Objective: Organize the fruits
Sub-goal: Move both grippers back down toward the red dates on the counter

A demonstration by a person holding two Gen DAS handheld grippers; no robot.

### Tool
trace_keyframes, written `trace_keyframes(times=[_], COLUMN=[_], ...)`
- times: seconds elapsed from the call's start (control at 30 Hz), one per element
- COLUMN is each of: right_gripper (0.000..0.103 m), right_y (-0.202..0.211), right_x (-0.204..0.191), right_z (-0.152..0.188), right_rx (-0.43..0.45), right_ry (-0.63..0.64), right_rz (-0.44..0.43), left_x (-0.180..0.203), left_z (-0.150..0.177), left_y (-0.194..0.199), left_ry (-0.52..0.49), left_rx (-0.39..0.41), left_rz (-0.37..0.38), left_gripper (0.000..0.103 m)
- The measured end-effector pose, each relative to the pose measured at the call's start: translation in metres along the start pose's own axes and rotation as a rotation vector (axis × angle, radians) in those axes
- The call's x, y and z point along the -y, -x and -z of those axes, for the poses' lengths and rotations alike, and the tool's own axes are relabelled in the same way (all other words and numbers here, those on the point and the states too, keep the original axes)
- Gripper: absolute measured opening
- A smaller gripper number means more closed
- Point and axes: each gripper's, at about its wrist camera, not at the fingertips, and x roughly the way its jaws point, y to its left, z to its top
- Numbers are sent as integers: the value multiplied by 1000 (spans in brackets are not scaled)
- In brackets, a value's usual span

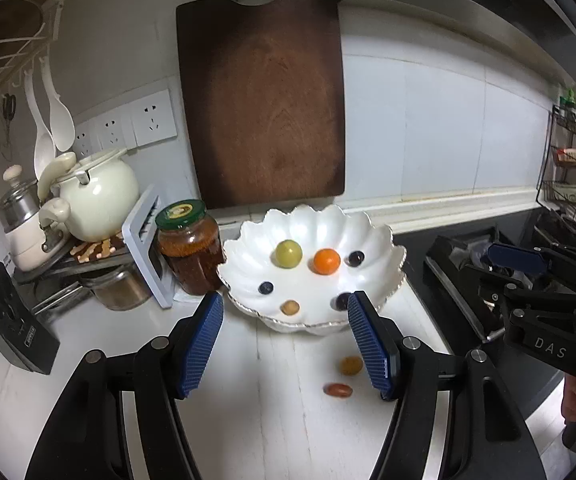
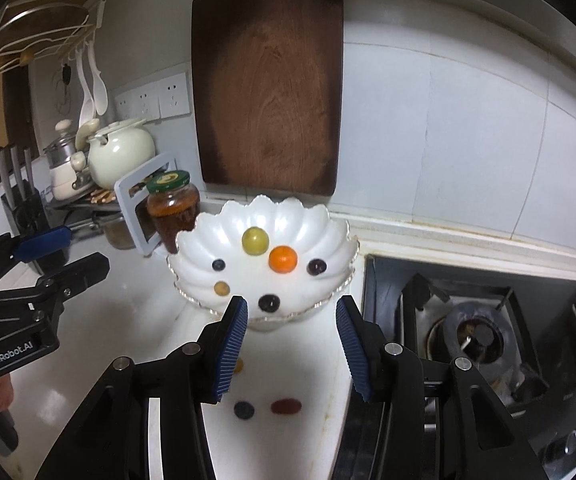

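Fruits lie in a white scalloped ceramic bowl (image 2: pixel 330 236); a red oblong date (image 2: pixel 286 406) lies crosswise near the white counter (image 2: pixel 108 344) edge. Left gripper (image 1: pixel 286 344) and right gripper (image 2: pixel 292 350) both gape, empty; a right finger (image 2: pixel 230 354) half hides a yellow berry (image 2: pixel 240 365).

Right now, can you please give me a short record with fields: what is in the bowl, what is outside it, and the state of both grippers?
bowl: white scalloped bowl on the counter
in bowl: green fruit, orange fruit, small dark and yellow fruits
outside bowl: red fruit, blue berry, yellow fruit
left gripper: open, empty
right gripper: open, empty
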Motion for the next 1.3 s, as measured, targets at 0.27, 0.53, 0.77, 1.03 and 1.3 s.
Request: trace_keyframes(times=[0.27, 0.53, 0.77, 1.03, 1.3], right_gripper=[48, 48, 48, 48, 48], right_y=[5, 2, -8, -27, -43], right_x=[1, 1, -2, -2, -3], right_z=[20, 38, 52, 65, 76], right_rx=[-23, -52, -90, -136, -167], right_ry=[-8, 1, 20, 18, 34], right_rz=[1, 5, -16, -34, -36], left_x=[6, 10, 12, 15, 22], left_z=[17, 38, 53, 64, 77], left_y=[2, -6, -17, -31, -48], left_ry=[-8, -10, -7, -8, -32], left_rx=[-30, -73, -110, -135, -164], left_rz=[19, 33, 54, 90, 97], left_gripper=[64, 64, 64, 64, 64])
